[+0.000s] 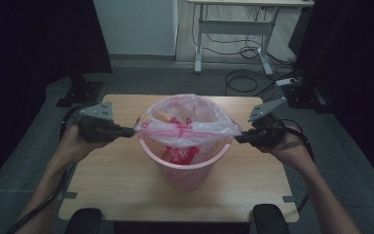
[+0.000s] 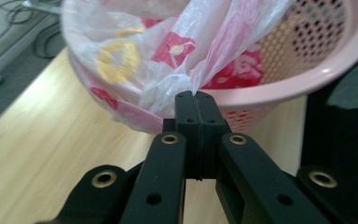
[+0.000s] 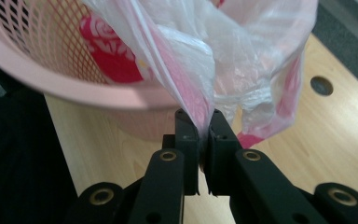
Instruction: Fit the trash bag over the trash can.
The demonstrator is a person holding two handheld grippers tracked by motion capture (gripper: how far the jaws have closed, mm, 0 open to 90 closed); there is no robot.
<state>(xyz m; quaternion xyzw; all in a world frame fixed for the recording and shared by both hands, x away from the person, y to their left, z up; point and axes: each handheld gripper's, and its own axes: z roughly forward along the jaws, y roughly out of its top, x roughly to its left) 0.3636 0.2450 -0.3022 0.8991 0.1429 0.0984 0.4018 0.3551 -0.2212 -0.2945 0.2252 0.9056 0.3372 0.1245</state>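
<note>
High view: plastic bag point(image 1: 187, 122) stretched left-right between clamping grippers.

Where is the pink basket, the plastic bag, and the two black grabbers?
pink basket point(image 1: 187, 175): high view, its front wall.
plastic bag point(image 1: 202, 117): high view, the stretched film over the basket.
left gripper point(image 2: 196, 100): left gripper view, tips pinching the bag.
right gripper point(image 3: 202, 122): right gripper view, tips pinching the bag.

Light wooden surface point(image 1: 112, 180), pink perforated basket point(image 1: 190, 170) standing upright on it near the middle, bare wood all around the basket, a round hole point(image 3: 321, 85) in the surface beside the basket
</note>
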